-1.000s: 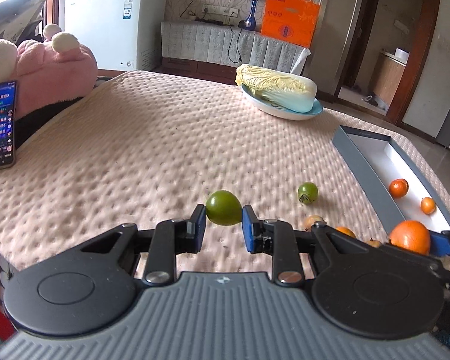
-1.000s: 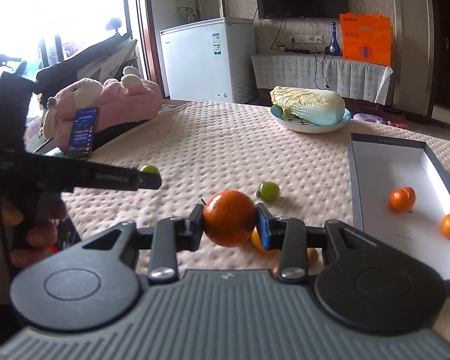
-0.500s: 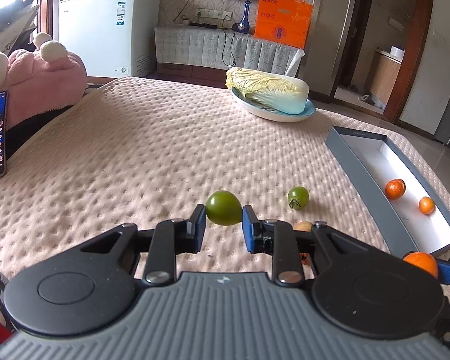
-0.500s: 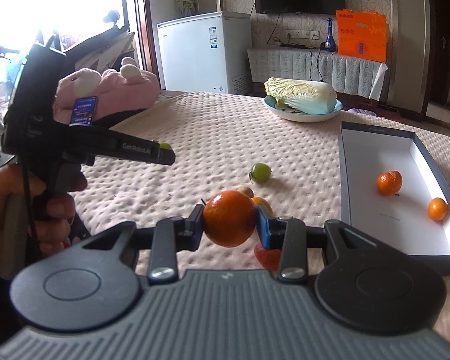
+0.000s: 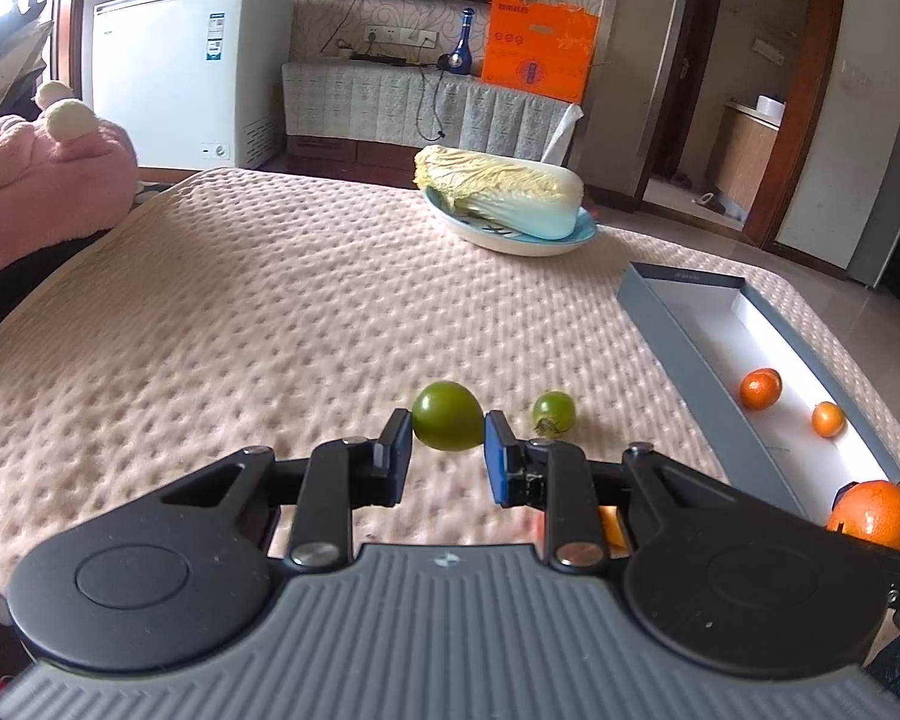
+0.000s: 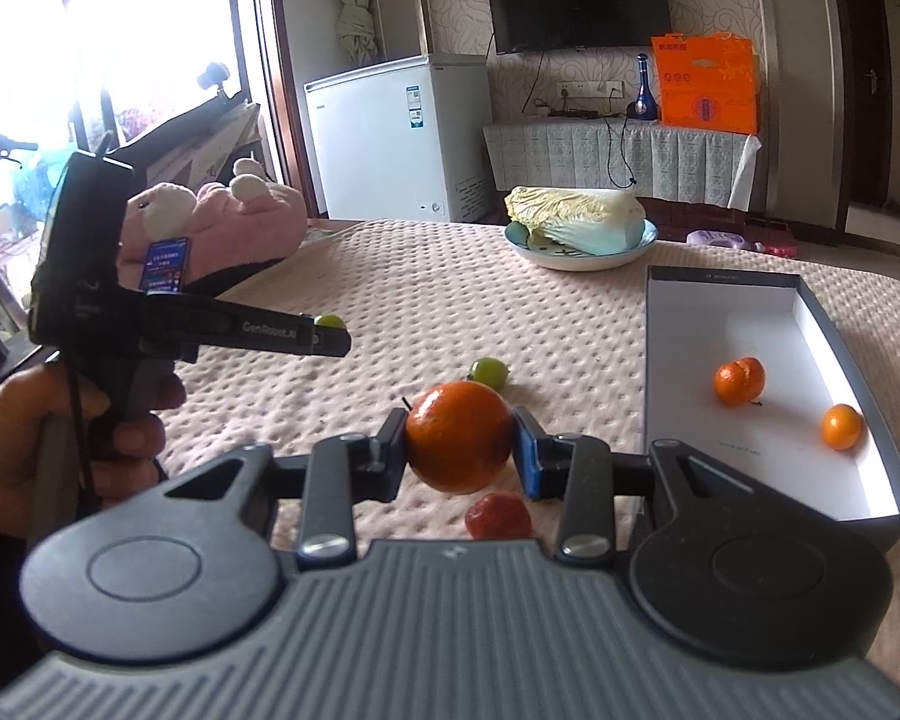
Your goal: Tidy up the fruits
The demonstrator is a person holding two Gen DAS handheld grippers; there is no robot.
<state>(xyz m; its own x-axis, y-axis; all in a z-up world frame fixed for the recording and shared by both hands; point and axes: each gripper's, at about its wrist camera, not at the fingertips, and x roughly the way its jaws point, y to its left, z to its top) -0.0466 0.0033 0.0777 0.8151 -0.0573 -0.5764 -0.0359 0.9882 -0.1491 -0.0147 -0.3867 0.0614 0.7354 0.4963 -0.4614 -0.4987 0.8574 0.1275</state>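
My left gripper (image 5: 448,450) is shut on a green tomato (image 5: 447,423), held above the pink tablecloth. My right gripper (image 6: 459,444) is shut on a large orange (image 6: 458,435), which also shows at the right edge of the left wrist view (image 5: 870,513). A grey box (image 6: 774,285) with a white inside holds two small oranges (image 6: 739,381) (image 6: 842,426). A second green tomato (image 5: 553,411) lies on the cloth, also in the right wrist view (image 6: 489,371). A red fruit (image 6: 498,515) lies under my right gripper. The left gripper appears in the right wrist view (image 6: 327,333).
A blue plate (image 5: 510,234) with a napa cabbage (image 5: 498,192) sits at the far side of the table. A pink plush toy (image 5: 48,162) and a phone (image 6: 165,264) are at the left edge. A white freezer (image 5: 180,72) stands behind.
Both grippers have pulled back and risen with their fruit still held. The grey box and the second green tomato now sit farther ahead; the red fruit has come into view under my right gripper.
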